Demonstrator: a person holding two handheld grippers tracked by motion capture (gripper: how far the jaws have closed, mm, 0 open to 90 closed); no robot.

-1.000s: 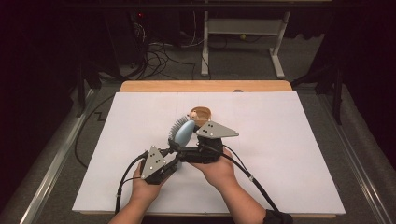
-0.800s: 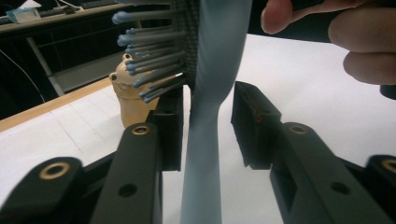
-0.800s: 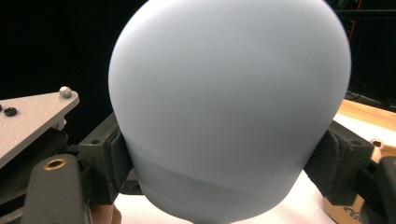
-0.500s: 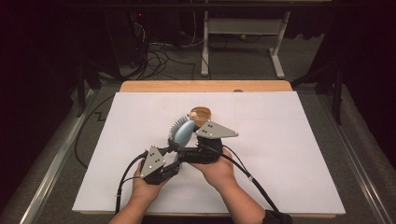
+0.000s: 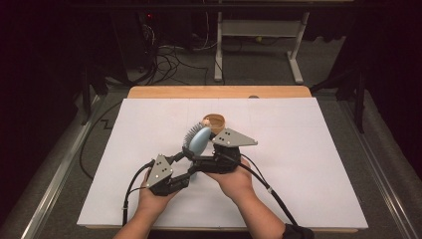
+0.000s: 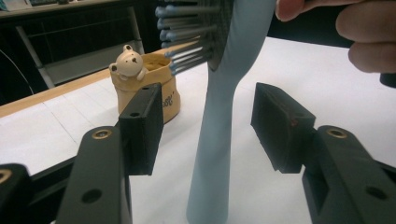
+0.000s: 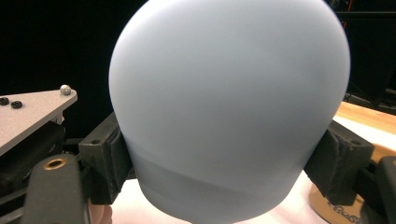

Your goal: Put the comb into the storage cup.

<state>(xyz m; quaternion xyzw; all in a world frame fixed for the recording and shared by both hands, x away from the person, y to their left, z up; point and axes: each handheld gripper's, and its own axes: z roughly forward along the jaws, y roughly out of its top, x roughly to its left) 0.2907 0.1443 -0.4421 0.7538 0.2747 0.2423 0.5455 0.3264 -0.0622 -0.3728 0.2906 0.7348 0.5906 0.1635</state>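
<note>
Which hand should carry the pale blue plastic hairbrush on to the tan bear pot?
Right. The right gripper clamps the pale blue plastic hairbrush by its head, while the left gripper has just opened off its handle. The tan bear pot sits just beyond.

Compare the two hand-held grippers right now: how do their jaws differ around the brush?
The right hand-held gripper is clamped on the pale blue hairbrush at its head; the left hand-held gripper has just been opening, its pads clear of the handle between them. The right sits higher, the left lower. Both stay at the brush.
</note>
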